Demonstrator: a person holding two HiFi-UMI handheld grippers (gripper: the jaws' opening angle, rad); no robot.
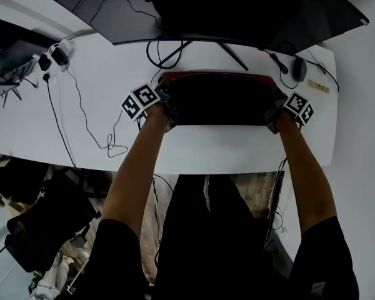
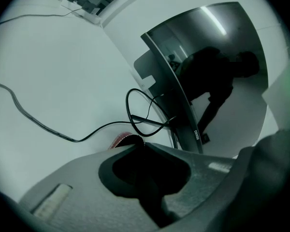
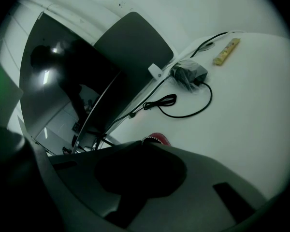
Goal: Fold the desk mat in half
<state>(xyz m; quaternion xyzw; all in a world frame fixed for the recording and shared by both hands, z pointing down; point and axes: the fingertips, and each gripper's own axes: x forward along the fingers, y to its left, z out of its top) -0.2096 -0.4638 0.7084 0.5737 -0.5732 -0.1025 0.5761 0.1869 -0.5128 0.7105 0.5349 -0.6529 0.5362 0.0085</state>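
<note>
**Both corners pinched, mat lying doubled below the monitor**

I am holding the left gripper [image 2: 135,144] and the right gripper [image 3: 150,143] closed tight, and each one is pinching a corner of the desk mat [image 1: 222,99]. The mat is lying in the centre of the head view on the white desk [image 1: 100,105]. Its black face is up and a red strip is showing along its upper edge, just below the monitor [image 1: 237,11].

I am gripping both corners together, I think, so that the folded edge is meeting the far edge evenly.

The head view is giving me the whole mat and both arms, but not the jaw tips. The gripper views are giving me the opposite: only a small red-and-black corner is peeking past the closed jaws. A looped cable [image 2: 140,115] is showing above the left jaws, and a yellow strip [image 3: 226,51] at the upper right of the right gripper view.
</note>
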